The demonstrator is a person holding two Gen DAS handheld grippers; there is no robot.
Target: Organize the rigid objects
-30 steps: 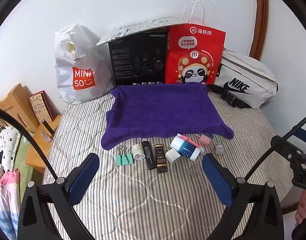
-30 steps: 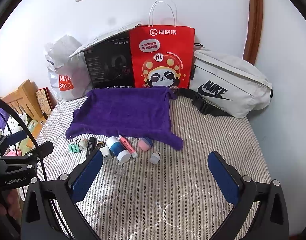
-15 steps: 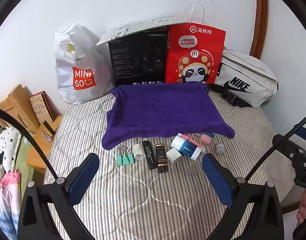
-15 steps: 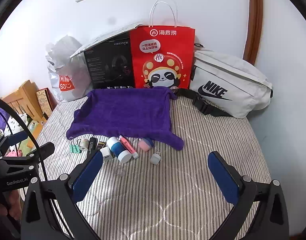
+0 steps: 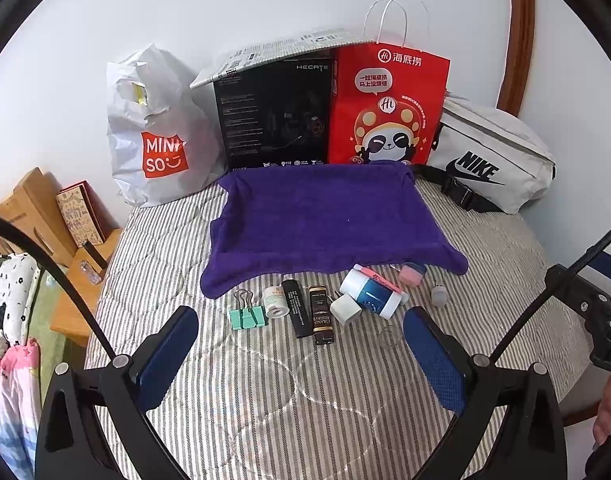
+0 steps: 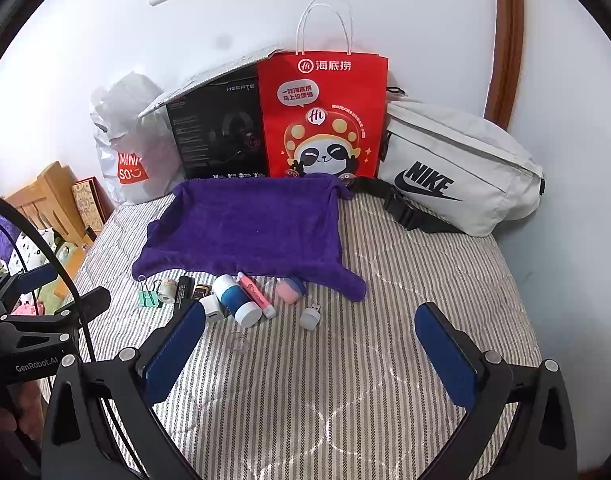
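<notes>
Several small items lie in a row on the striped bed, just in front of a purple towel (image 5: 325, 224) (image 6: 249, 228). From left: a green binder clip (image 5: 247, 317) (image 6: 149, 298), a small white bottle (image 5: 275, 301), a black tube (image 5: 296, 309), a dark brown box (image 5: 320, 314), a white cube (image 5: 345, 309) (image 6: 213, 309), a blue-and-white bottle (image 5: 371, 294) (image 6: 237, 300), a pink marker (image 6: 256, 294), a pink cap (image 5: 411, 273) (image 6: 289, 290), a small white plug (image 5: 438, 295) (image 6: 309, 316). My left gripper (image 5: 299, 354) and right gripper (image 6: 311, 350) hover open above the bed, holding nothing.
Against the wall stand a white Miniso bag (image 5: 157, 136), a black box (image 5: 273, 116), a red paper bag (image 5: 385, 108) and a white Nike pouch (image 5: 489, 160). A wooden stand with a book (image 5: 77, 216) sits left of the bed. A clear ring (image 6: 238, 342) lies on the quilt.
Both views have drifted very slightly; the items and the open grippers stay as they were.
</notes>
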